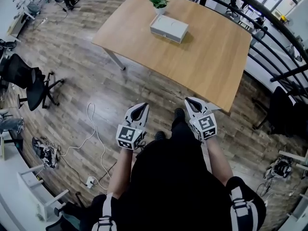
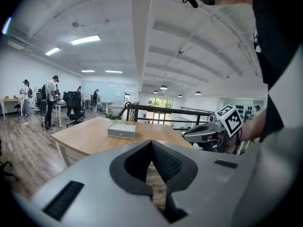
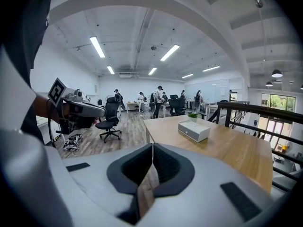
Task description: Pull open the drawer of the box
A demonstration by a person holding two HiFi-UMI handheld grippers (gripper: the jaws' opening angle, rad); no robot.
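Note:
A flat grey-white box (image 1: 169, 29) lies near the far end of a wooden table (image 1: 202, 61), its drawer shut; it also shows as the box (image 2: 121, 130) in the left gripper view and the box (image 3: 193, 130) in the right gripper view. My left gripper (image 1: 141, 110) and right gripper (image 1: 192, 103) hang side by side over the floor, well short of the table's near edge. Both are shut with nothing between the jaws. The left gripper's jaw tips (image 2: 151, 143) and the right gripper's jaw tips (image 3: 152, 145) meet.
A small potted plant (image 1: 159, 4) stands just behind the box. A black railing (image 1: 269, 32) runs along the table's right side. An office chair (image 1: 33, 83) and a white cable (image 1: 94, 134) are on the floor at left. People stand at desks far off.

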